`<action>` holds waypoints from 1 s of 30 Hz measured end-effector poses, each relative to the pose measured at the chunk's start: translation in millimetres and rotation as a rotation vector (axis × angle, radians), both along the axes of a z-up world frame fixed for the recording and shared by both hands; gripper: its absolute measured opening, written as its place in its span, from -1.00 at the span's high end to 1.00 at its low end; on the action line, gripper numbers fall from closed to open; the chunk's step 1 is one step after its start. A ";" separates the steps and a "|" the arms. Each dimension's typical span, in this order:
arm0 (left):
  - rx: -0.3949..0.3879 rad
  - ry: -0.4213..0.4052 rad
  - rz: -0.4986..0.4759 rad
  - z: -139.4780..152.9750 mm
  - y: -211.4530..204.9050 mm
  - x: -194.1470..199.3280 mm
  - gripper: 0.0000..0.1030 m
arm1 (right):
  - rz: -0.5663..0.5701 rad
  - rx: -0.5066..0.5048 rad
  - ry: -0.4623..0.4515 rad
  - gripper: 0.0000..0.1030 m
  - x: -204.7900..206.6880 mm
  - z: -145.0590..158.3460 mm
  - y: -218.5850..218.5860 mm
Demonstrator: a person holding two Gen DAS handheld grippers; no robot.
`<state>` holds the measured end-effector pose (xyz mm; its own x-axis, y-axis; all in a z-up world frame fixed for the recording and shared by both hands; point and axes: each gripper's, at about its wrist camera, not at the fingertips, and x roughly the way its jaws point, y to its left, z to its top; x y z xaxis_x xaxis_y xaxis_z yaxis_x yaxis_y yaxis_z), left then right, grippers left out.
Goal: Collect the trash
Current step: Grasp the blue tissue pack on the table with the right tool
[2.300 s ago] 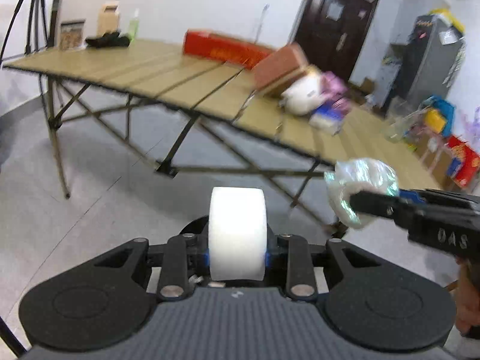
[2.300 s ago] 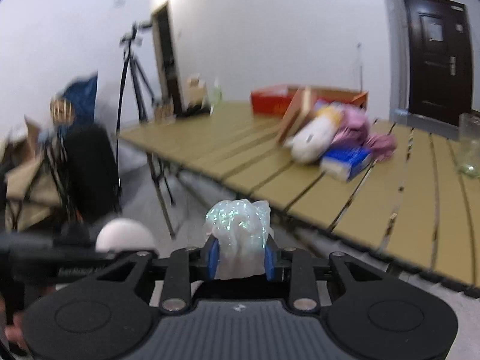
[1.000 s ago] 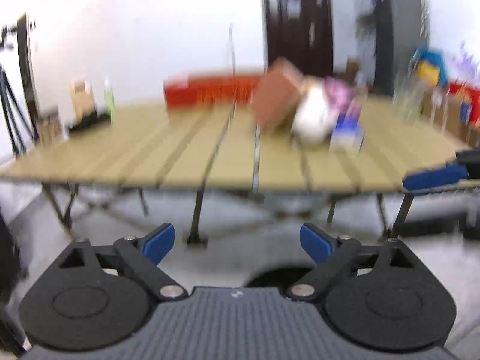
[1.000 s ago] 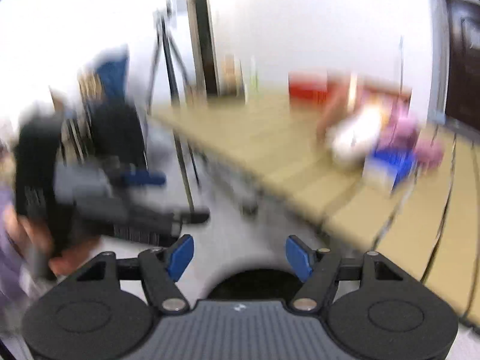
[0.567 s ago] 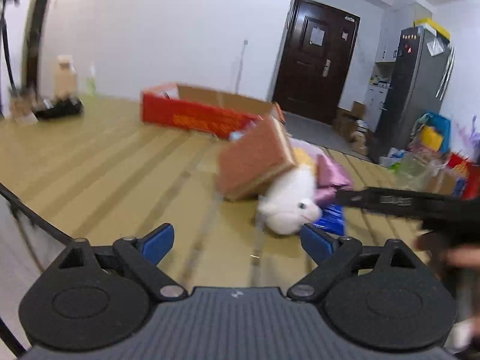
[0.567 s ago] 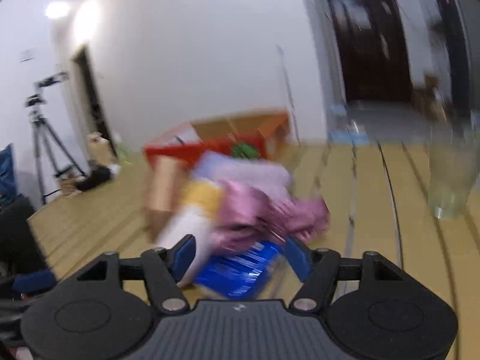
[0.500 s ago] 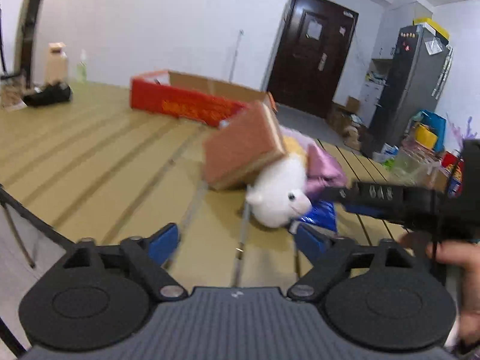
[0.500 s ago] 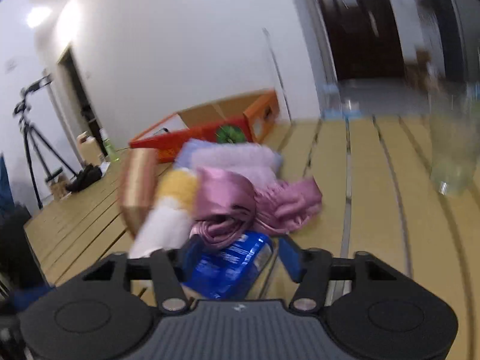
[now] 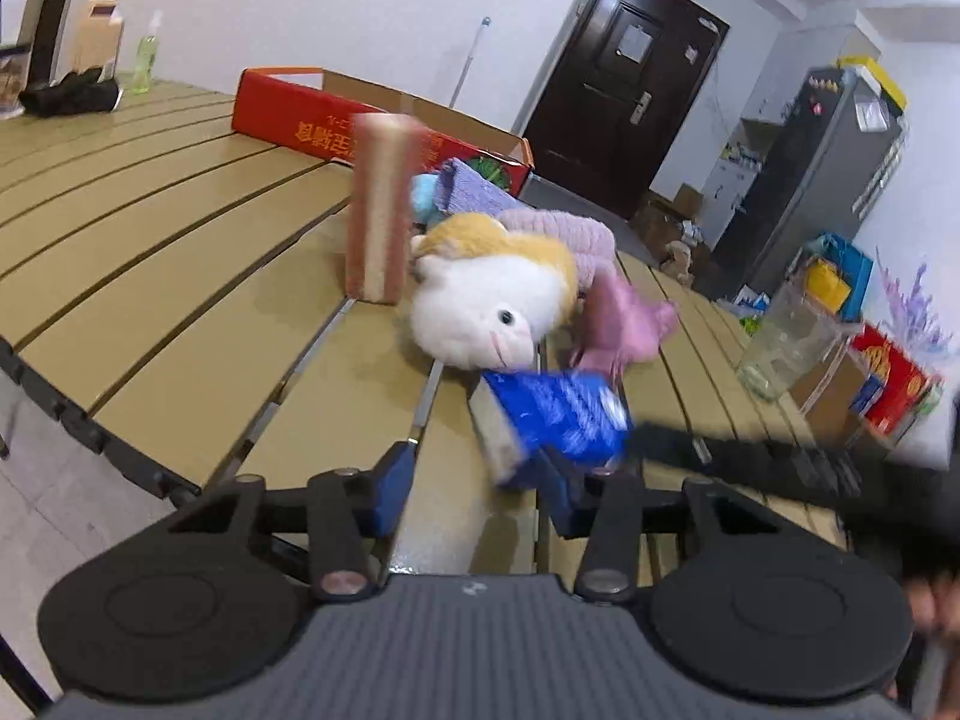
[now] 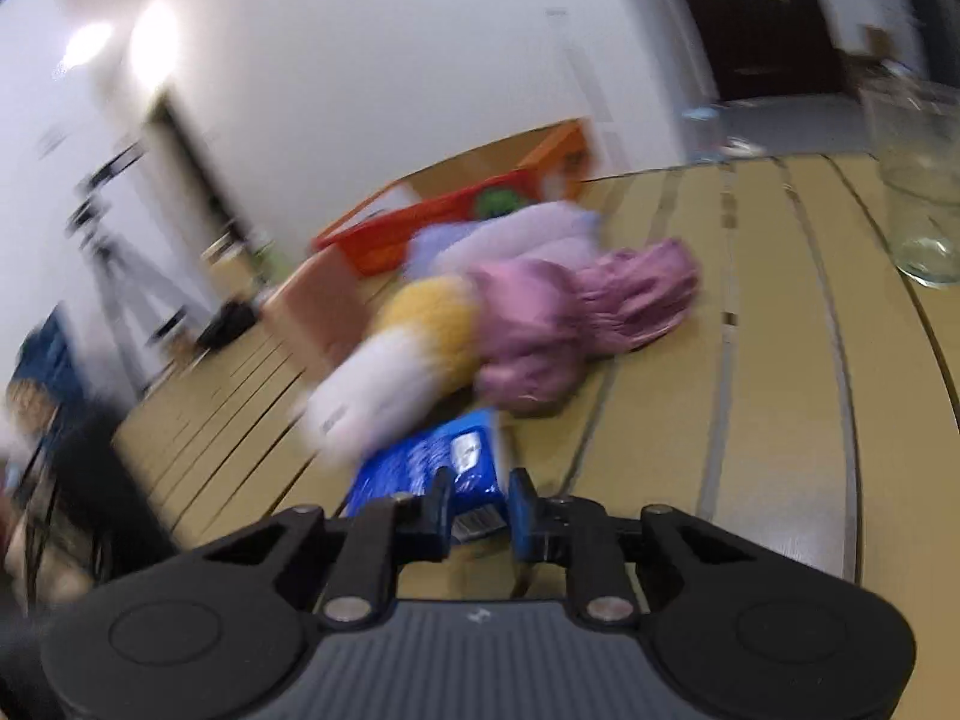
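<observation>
I am holding my left gripper (image 9: 474, 483) level and low over the slatted table (image 9: 180, 276), fingers spread and gripping nothing. To its right, my right gripper (image 10: 477, 504) is reaching in level, clamping the near end of the blue wrapper (image 10: 429, 468) beside the plush toy (image 9: 486, 294).

Both wrist views low, near table (image 9: 180, 276); share blue packet (image 9: 558, 414).
</observation>
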<state>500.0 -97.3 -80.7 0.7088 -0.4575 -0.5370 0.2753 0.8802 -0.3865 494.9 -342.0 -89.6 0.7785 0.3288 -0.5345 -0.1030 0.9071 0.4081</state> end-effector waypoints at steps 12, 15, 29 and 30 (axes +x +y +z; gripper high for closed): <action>-0.069 0.020 0.016 -2.9 -6.3 29.1 0.18 | -0.074 0.147 0.019 0.24 14.0 -10.1 -1.7; -0.101 0.026 -0.025 -2.3 -9.5 30.0 0.46 | -0.080 0.130 0.047 0.51 24.2 -18.8 6.6; -0.065 -0.024 0.053 19.4 91.0 -54.5 0.50 | 0.144 0.102 -0.015 0.68 -24.3 5.9 94.6; -0.086 -0.005 0.067 14.9 104.9 -64.2 0.51 | 0.171 0.095 -0.008 0.68 -30.2 4.1 105.3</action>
